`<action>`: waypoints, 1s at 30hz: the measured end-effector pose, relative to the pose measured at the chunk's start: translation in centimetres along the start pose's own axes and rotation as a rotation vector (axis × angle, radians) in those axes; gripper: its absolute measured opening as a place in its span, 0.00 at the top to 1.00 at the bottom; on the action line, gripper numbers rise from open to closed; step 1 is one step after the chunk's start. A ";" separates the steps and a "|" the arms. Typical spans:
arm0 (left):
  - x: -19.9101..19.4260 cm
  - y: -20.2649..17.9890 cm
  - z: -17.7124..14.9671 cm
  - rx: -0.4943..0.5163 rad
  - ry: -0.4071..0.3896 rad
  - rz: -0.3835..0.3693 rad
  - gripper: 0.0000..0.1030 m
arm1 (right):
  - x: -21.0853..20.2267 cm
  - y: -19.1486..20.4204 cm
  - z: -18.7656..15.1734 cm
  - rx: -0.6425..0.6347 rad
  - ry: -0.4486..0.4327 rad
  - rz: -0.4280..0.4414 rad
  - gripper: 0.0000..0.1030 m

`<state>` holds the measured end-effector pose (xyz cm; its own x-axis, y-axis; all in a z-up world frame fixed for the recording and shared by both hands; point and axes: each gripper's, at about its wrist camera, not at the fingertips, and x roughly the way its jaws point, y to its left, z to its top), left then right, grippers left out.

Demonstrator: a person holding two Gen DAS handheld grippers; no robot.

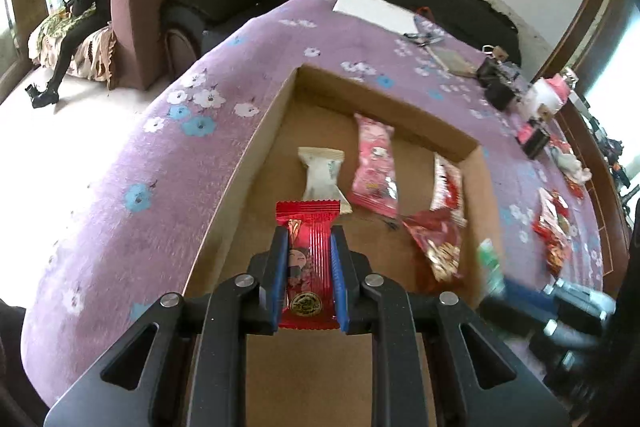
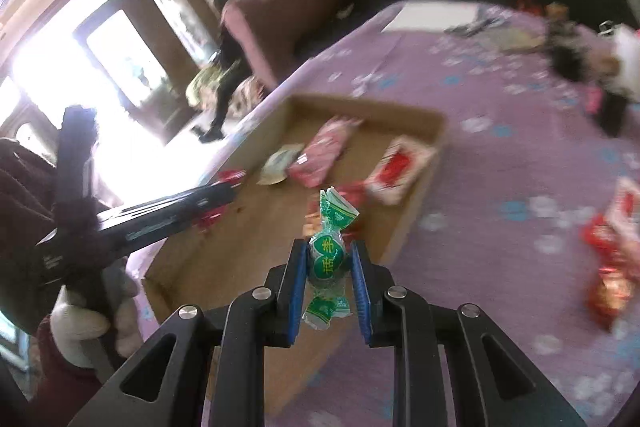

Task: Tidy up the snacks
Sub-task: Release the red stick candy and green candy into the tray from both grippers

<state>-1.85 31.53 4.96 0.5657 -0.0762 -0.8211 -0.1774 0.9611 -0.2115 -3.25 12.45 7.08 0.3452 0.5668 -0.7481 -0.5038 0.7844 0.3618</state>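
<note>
Both loads are in transit to the cardboard tray (image 1: 276,107) at the counter's (image 1: 120,167) near edge. The left claw (image 1: 309,267) pinches a red packet (image 1: 308,223); the right claw (image 2: 329,279) pinches a green candy (image 2: 326,255). Next, judging by this, each needs a bare patch of tray floor and a release.

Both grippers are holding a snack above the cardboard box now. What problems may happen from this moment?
1. The right gripper pinches the green candy only at its round middle; it might slip or twist out.
2. That candy hangs near the box wall, so it may land on the purple cloth instead.
3. The left gripper holds the red packet over the white packet; dropping it there may pile them up.
</note>
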 end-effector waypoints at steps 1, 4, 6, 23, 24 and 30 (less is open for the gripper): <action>0.3 0.0 0.2 0.000 0.001 0.005 0.83 | 0.7 0.3 0.0 -0.003 0.015 0.009 0.79; 0.9 0.2 0.6 -0.016 0.016 -0.003 0.82 | 3.0 1.3 0.0 -0.016 0.049 0.016 0.79; 0.9 0.4 0.8 -0.024 0.012 -0.007 0.81 | 4.0 1.6 0.2 -0.016 0.060 0.010 0.79; -7.2 -3.1 -2.7 -0.030 -0.118 -0.123 0.35 | -7.9 -6.6 -1.9 0.123 -0.191 -0.057 0.59; -7.5 -3.7 -3.0 -0.022 -0.119 -0.138 0.35 | -9.1 -8.3 -2.4 0.150 -0.208 -0.091 0.59; -7.7 -8.7 -5.6 0.054 -0.077 -0.212 0.35 | -13.5 -17.4 -5.9 0.331 -0.232 -0.275 0.56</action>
<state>-9.20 22.30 10.09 0.6457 -0.2593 -0.7182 -0.0060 0.9388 -0.3443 -3.77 -10.32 7.61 0.6168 0.3390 -0.7104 -0.1034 0.9296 0.3538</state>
